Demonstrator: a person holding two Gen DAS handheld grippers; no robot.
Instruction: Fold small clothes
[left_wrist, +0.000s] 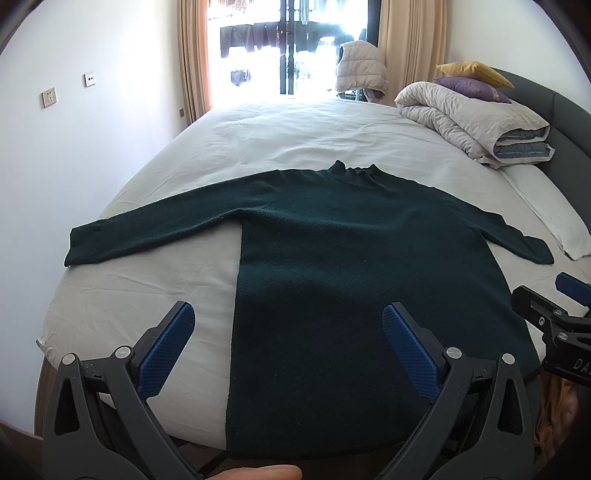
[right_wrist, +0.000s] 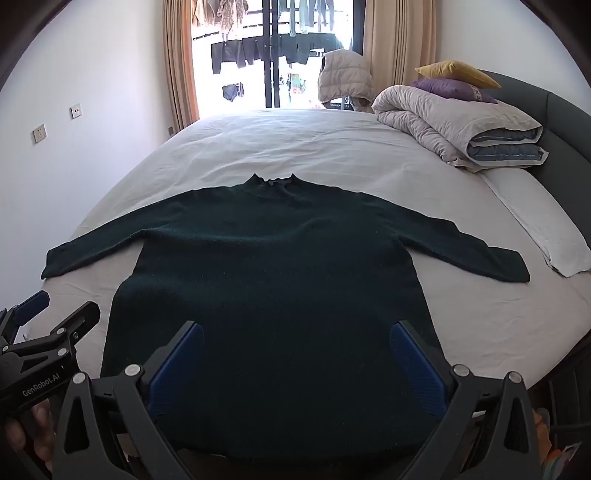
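Observation:
A dark green long-sleeved sweater (left_wrist: 332, 258) lies flat on the white bed sheet (left_wrist: 295, 129), collar away from me, both sleeves spread out sideways. It also shows in the right wrist view (right_wrist: 277, 277). My left gripper (left_wrist: 288, 350) is open and empty, held above the sweater's lower left part near the hem. My right gripper (right_wrist: 295, 365) is open and empty above the lower middle of the sweater. The right gripper shows at the right edge of the left wrist view (left_wrist: 554, 317); the left gripper shows at the left edge of the right wrist view (right_wrist: 40, 332).
A folded grey duvet (left_wrist: 476, 122) with purple and yellow pillows (left_wrist: 472, 79) lies at the far right of the bed by the dark headboard (left_wrist: 565, 122). A folded white cloth (left_wrist: 546, 218) lies beyond the right sleeve. The wall runs along the bed's left side.

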